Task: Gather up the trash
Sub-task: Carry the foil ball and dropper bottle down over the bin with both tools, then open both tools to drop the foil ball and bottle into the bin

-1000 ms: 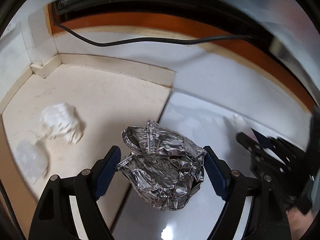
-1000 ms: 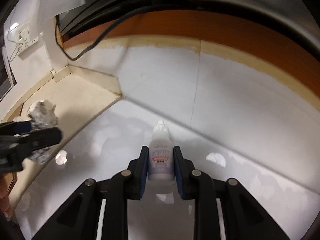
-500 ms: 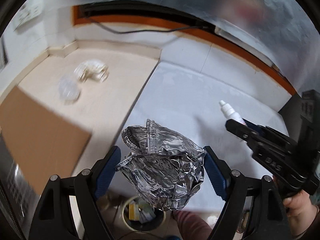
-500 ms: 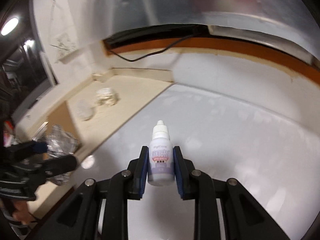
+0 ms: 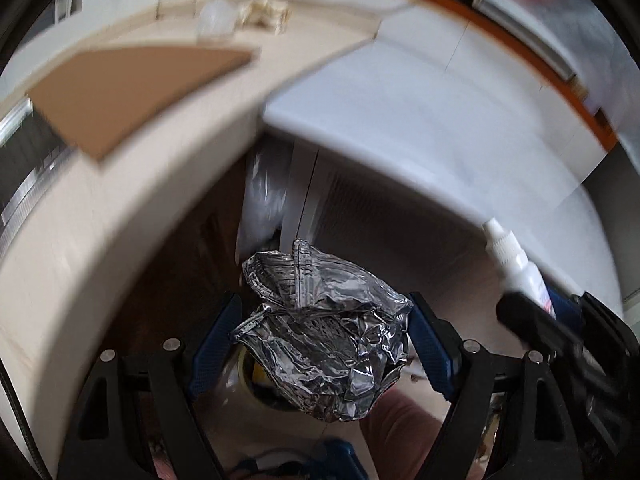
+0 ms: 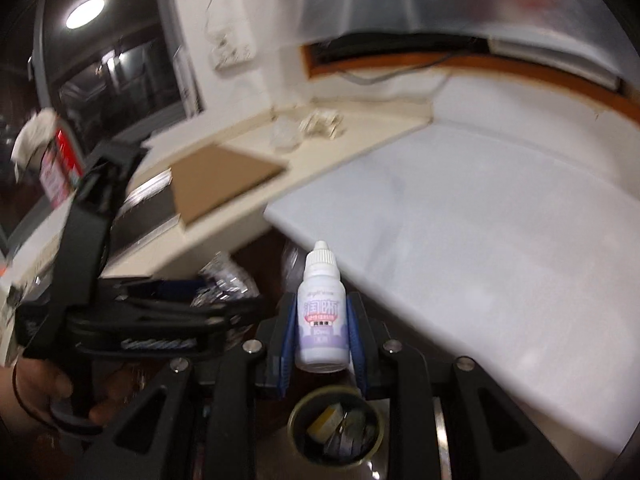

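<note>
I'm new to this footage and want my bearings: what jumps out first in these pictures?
A crumpled foil ball fills the left tool, clamped between its blue pads. The right tool grips a small white dropper bottle upright. Directly below it on the floor sits a round bin with trash already inside.

White worktop, beige ledge beside it, dark window, round ceiling light, white wall.
</note>
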A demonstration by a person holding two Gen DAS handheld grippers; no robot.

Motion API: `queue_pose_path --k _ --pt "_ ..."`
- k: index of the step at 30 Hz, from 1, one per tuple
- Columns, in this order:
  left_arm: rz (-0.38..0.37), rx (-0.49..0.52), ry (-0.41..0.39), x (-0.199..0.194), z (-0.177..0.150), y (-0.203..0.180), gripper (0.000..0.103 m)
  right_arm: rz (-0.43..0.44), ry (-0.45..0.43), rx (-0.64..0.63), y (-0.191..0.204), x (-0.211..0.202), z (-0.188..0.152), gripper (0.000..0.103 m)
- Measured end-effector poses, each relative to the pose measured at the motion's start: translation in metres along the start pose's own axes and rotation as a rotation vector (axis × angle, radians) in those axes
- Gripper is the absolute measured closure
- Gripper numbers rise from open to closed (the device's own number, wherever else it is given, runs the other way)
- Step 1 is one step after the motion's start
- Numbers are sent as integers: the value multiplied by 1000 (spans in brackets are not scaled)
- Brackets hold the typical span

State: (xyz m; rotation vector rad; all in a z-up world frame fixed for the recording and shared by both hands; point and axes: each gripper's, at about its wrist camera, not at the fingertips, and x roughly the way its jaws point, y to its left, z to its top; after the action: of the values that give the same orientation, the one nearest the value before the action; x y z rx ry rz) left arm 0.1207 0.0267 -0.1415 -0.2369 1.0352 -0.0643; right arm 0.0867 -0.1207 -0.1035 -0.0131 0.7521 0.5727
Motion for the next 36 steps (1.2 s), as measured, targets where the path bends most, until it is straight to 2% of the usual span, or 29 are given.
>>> queue_pose_path --k 7,14,17,28,32,33,35,36 --pt "10 -25 110 54 -47 12 22 2 183 -1 0 45 -52 79" --pt "1 -60 195 103 -70 30 22 4 405 104 -24 111 -105 79" --pt "-3 -89 225 122 -68 39 22 -1 469 158 -36 135 -124 79" --pt "20 -107 327 164 -87 55 22 32 594 305 -60 194 -146 78" --pt "33 -103 350 173 -89 57 21 49 618 326 -60 200 -149 78" --pt "34 -105 356 170 -89 55 20 54 622 324 -59 201 -151 78" --pt "39 -106 360 172 -90 57 10 57 628 318 -55 205 -152 76" --pt "39 -107 357 174 -90 57 7 59 631 316 -54 206 -152 72"
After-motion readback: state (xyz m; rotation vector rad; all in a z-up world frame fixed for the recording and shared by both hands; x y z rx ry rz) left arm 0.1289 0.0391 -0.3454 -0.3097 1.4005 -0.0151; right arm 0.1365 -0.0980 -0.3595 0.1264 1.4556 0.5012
